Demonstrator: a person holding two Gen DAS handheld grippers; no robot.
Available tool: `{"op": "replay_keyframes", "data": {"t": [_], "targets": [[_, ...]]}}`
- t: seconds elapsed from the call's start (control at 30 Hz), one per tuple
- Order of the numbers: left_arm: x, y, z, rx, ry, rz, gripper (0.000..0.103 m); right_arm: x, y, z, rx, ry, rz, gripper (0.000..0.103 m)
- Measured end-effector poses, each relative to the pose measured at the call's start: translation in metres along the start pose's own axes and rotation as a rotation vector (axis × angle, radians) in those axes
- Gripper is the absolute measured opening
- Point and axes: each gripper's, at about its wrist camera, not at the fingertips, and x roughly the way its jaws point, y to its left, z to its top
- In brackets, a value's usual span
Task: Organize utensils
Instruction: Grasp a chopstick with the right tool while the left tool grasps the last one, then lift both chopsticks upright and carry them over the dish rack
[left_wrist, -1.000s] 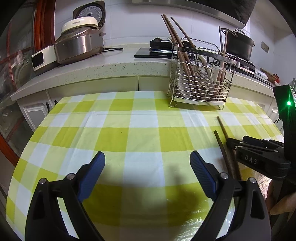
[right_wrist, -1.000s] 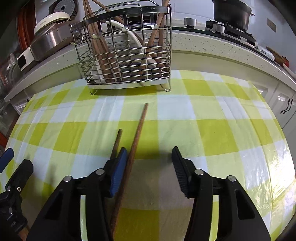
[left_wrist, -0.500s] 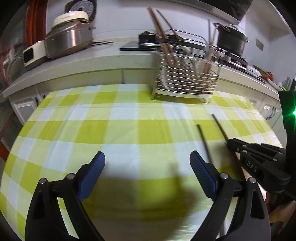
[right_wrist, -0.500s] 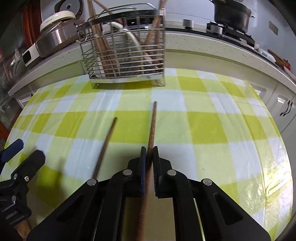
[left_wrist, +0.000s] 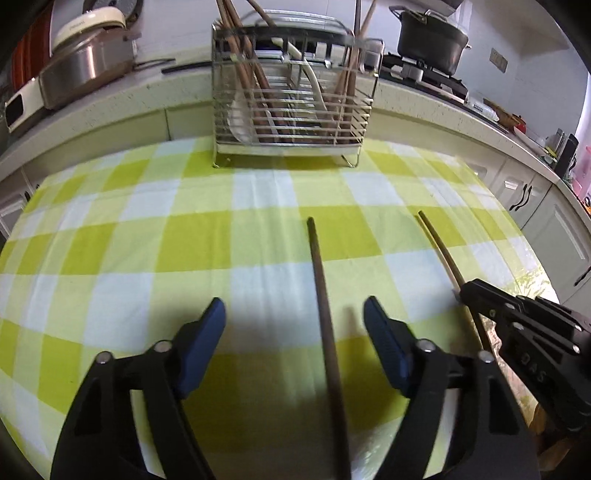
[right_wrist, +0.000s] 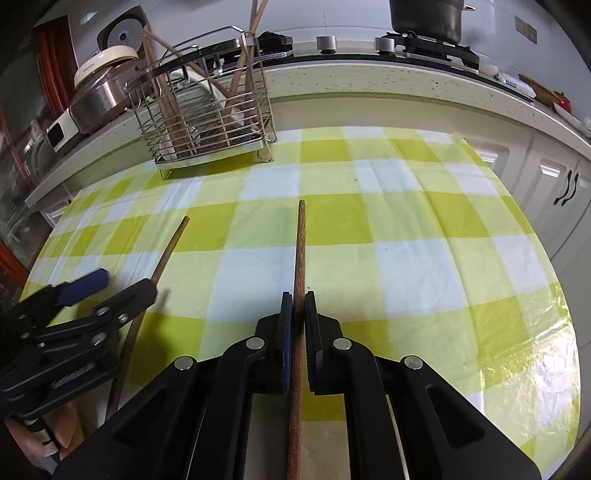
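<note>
Two brown wooden chopsticks lie over a yellow-and-white checked tablecloth (left_wrist: 122, 254). My left gripper (left_wrist: 294, 317) is open, its blue pads on either side of one chopstick (left_wrist: 321, 291), not touching it. My right gripper (right_wrist: 298, 299) is shut on the other chopstick (right_wrist: 300, 243), which points away from me; it shows at the right of the left wrist view (left_wrist: 439, 247). A wire utensil rack (left_wrist: 291, 99) with several wooden utensils and white spoons stands at the table's far edge, also seen in the right wrist view (right_wrist: 207, 122).
A speckled counter (right_wrist: 369, 79) runs behind the table. On it are a rice cooker (left_wrist: 85, 59) at the left and a black pot (left_wrist: 430, 38) on a stove at the right. White cabinets (right_wrist: 554, 184) stand to the right of the table.
My right gripper closed on one chopstick and now holds it. My left gripper swung right, so that the other chopstick now lies between its open fingers.
</note>
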Motion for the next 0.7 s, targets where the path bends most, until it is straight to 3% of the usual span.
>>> {"op": "replay_keyframes", "data": {"t": [0.2, 0.3, 0.4, 0.5, 0.57, 0.7], "targets": [[0.007, -0.011, 0.001, 0.022, 0.020, 0.060, 0.068, -0.002, -0.008, -0.003, 0.025, -0.006, 0.031, 0.007], [0.008, -0.015, 0.001, 0.042, 0.026, 0.104, 0.063, -0.003, -0.009, -0.003, 0.029, -0.007, 0.041, 0.007], [0.007, -0.016, 0.002, 0.056, 0.023, 0.099, 0.056, -0.002, -0.011, -0.003, 0.036, -0.004, 0.045, 0.007], [0.006, -0.022, 0.001, 0.087, 0.017, 0.091, 0.043, -0.001, -0.011, -0.003, 0.041, -0.001, 0.044, 0.007], [0.006, -0.029, 0.000, 0.123, 0.014, 0.082, 0.026, -0.001, -0.011, -0.003, 0.042, 0.000, 0.041, 0.007], [0.006, -0.037, -0.001, 0.166, 0.012, 0.074, 0.016, 0.000, -0.010, -0.003, 0.041, 0.004, 0.036, 0.007]]}}
